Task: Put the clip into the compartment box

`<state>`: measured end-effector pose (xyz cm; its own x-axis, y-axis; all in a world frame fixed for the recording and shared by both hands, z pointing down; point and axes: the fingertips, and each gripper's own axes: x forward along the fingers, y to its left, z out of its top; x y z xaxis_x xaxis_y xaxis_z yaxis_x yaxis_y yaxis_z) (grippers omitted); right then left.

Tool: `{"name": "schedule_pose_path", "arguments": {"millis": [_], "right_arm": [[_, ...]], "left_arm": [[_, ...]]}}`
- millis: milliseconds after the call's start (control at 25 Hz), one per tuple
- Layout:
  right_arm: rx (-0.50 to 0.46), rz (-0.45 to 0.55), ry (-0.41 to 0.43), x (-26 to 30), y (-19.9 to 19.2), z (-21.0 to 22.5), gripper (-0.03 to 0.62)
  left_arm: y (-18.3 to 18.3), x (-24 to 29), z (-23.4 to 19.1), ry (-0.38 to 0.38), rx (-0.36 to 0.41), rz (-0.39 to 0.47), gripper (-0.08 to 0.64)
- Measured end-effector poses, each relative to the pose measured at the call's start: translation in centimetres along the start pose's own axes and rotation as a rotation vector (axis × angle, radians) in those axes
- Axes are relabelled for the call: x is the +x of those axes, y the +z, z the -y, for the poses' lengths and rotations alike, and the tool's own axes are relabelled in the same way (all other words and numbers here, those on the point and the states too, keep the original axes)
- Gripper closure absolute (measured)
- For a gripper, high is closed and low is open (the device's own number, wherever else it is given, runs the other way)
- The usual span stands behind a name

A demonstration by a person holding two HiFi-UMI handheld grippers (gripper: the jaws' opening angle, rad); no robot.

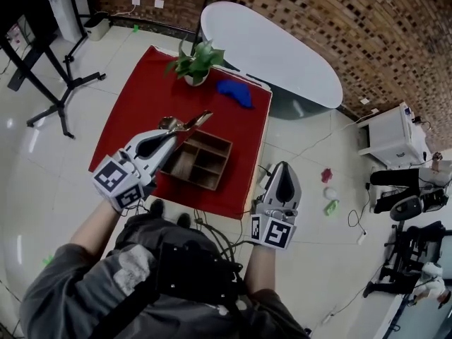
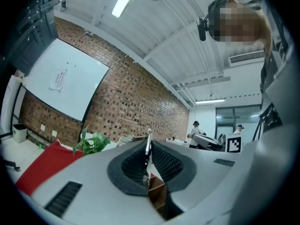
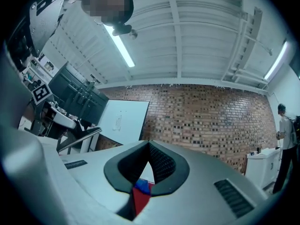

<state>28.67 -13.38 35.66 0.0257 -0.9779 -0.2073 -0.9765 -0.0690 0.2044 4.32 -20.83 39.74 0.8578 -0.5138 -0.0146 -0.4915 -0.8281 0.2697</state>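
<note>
A bronze metal clip [image 1: 189, 123] is pinched in my left gripper [image 1: 181, 133], which is shut on it and tilted up above the near left corner of the wooden compartment box [image 1: 210, 162]. In the left gripper view the clip [image 2: 148, 143] shows as a thin metal edge squeezed between the pads [image 2: 165, 162], with part of the box [image 2: 157, 197] below. My right gripper [image 1: 282, 168] hovers off the table's right edge, beside the box. Its jaws meet at the tips with nothing between them [image 3: 149, 145].
The box sits near the front of a red table [image 1: 138, 97], which also carries a potted plant [image 1: 195, 63] and a blue object [image 1: 234, 92]. Behind it is a white oval table [image 1: 275, 51]. A black stand [image 1: 53, 83] is on the left, and cables and small items [image 1: 329, 193] lie on the floor at right.
</note>
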Motion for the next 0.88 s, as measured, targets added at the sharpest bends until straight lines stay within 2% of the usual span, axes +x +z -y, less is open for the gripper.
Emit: {"name": "schedule_pose_path", "arguments": {"millis": [120, 320, 520, 720, 880], "right_arm": [[0.018, -0.013, -0.020, -0.2, -0.6, 0.6, 0.594], [0.019, -0.035, -0.023, -0.6, -2.1, 0.9, 0.594], [0.021, -0.054, -0.032, -0.8, -4.0, 1.1, 0.594], [0.017, -0.062, -0.025, -0.9, -4.6, 1.3, 0.594], [0.026, -0.059, -0.038, -0.8, -4.4, 1.5, 0.594]], "left_arm": [[-2.7, 0.9, -0.4, -0.006, -0.039, 0.008, 0.511], [-6.8, 2.4, -0.4, -0.047, -0.045, 0.008, 0.510], [-11.2, 3.0, -1.4, -0.020, -0.039, -0.055, 0.509], [-12.9, 2.8, -1.7, -0.023, -0.049, -0.089, 0.509], [-12.6, 2.7, -1.4, -0.025, -0.058, -0.083, 0.511]]}}
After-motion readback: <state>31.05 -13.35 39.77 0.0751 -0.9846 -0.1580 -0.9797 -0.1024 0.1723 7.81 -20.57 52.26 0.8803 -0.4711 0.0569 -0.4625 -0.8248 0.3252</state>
